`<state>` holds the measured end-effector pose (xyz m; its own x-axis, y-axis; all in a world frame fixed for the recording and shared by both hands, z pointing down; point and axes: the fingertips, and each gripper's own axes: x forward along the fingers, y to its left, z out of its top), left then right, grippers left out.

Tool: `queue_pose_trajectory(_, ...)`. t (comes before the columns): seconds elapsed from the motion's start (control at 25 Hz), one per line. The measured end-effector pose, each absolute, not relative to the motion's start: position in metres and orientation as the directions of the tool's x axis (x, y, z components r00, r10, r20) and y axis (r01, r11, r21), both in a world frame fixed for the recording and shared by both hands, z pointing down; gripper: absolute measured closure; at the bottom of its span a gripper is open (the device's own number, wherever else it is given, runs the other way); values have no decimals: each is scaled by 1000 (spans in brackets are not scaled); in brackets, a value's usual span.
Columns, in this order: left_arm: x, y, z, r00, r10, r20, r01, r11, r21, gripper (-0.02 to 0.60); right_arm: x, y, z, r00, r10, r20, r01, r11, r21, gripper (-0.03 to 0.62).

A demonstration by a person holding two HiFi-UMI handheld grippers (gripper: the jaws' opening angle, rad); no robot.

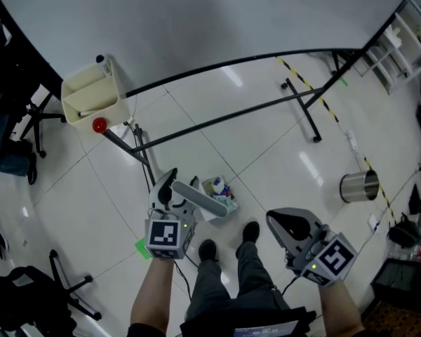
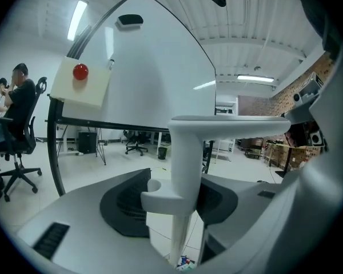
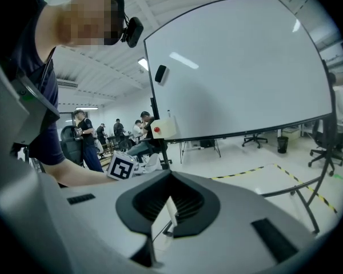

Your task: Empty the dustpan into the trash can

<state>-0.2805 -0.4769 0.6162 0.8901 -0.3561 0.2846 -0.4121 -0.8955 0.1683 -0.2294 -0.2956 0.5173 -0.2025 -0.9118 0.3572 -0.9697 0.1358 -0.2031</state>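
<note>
My left gripper [image 1: 170, 189] is shut on the grey handle [image 1: 200, 199] of the dustpan [image 1: 212, 209], which hangs above the floor with colourful litter [image 1: 220, 189] in it. In the left gripper view the handle [image 2: 186, 164] stands upright between the dark pads [image 2: 126, 207], with litter [image 2: 184, 261] showing below. The shiny metal trash can [image 1: 358, 186] stands on the floor to the right, well apart from the dustpan. My right gripper [image 1: 286, 225] hovers at the lower right. Its jaws stand a narrow gap apart with nothing between them [image 3: 162, 221].
A big whiteboard [image 1: 196, 20] on a black frame [image 1: 302, 100] fills the top. Its cream tray [image 1: 91, 98] carries a red knob [image 1: 99, 126]. Office chairs [image 1: 10, 139] stand at the left. My shoes [image 1: 228, 243] are below the dustpan. Yellow-black tape [image 1: 316, 93] runs across the floor at the right.
</note>
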Motion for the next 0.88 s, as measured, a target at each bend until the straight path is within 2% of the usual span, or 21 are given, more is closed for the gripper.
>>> queue_pose_trajectory(0.56,-291,-454,504,910,-343,234,-381,-913,144,379,-216,-270,455,-145,-948,282,-976,89,-200,579)
queue_pose_trajectory(0.88,-275,-438,437,932,-324,163,-349,-923,165,379,-218,-248,420,-113,-953,282,-988,78,-132,579)
